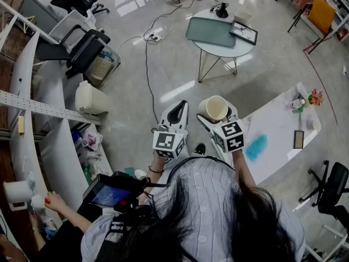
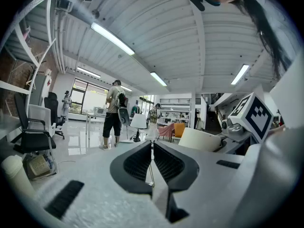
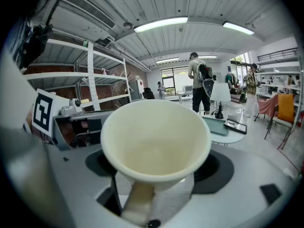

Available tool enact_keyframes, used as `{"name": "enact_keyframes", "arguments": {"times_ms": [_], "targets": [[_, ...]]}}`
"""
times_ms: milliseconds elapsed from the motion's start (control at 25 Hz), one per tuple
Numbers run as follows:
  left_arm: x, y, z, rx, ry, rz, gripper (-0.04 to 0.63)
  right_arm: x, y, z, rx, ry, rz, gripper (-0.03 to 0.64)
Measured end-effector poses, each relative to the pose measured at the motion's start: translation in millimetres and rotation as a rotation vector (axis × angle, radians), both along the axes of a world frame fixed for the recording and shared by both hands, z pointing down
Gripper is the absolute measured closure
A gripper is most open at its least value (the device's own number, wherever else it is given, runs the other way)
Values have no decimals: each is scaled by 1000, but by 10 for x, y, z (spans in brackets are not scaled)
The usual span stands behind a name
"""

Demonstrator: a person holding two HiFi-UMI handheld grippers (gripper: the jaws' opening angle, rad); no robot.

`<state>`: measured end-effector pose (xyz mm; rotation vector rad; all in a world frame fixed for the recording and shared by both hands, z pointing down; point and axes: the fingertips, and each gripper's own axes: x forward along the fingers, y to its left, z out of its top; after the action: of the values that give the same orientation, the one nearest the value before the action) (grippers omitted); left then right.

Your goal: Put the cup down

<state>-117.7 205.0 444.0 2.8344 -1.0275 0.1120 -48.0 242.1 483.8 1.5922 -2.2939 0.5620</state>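
A cream cup [image 1: 214, 107] is held in the air over the floor, just left of the white table [image 1: 281, 119]. My right gripper [image 1: 213, 117] is shut on the cup, its jaws spread wide on either side. In the right gripper view the cup [image 3: 154, 141] fills the middle, mouth towards the camera and handle [image 3: 135, 201] pointing down; it looks empty. My left gripper [image 1: 177, 113] hangs beside it to the left, shut with nothing in it. The left gripper view shows its jaws [image 2: 152, 158] pressed together and the cup [image 2: 202, 139] off to the right.
The white table carries a blue cloth [image 1: 256, 146], a dark flat device [image 1: 298, 139] and a small flower pot [image 1: 315, 97]. A round table [image 1: 203, 47] with a green mat stands farther off. Office chairs [image 1: 82, 45], a white bin [image 1: 90, 98] and shelving line the left; another person's arm [image 1: 60, 206] reaches there.
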Motion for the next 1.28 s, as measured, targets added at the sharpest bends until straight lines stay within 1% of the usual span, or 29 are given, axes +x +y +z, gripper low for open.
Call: {"name": "enact_keyframes", "arguments": {"times_ms": [160, 280, 440, 640, 920, 1080, 1280], "targets": [[17, -7, 20, 0, -16, 12, 577, 22, 5, 2, 3, -11, 16, 198], [56, -30, 58, -7, -44, 14, 577, 58, 4, 0, 4, -23, 20, 198], [90, -55, 130, -24, -83, 20, 577, 89, 8, 34, -6, -15, 23, 198], [202, -76, 160, -25, -108, 35, 577, 183, 8, 81, -18, -27, 35, 198], [321, -180, 175, -30, -121, 40, 577, 281, -67, 142, -27, -27, 29, 198], [367, -297, 159, -22, -124, 40, 577, 330, -175, 131, -24, -37, 39, 198], [407, -489, 219, -37, -126, 43, 577, 413, -355, 211, -38, -37, 50, 198]]}}
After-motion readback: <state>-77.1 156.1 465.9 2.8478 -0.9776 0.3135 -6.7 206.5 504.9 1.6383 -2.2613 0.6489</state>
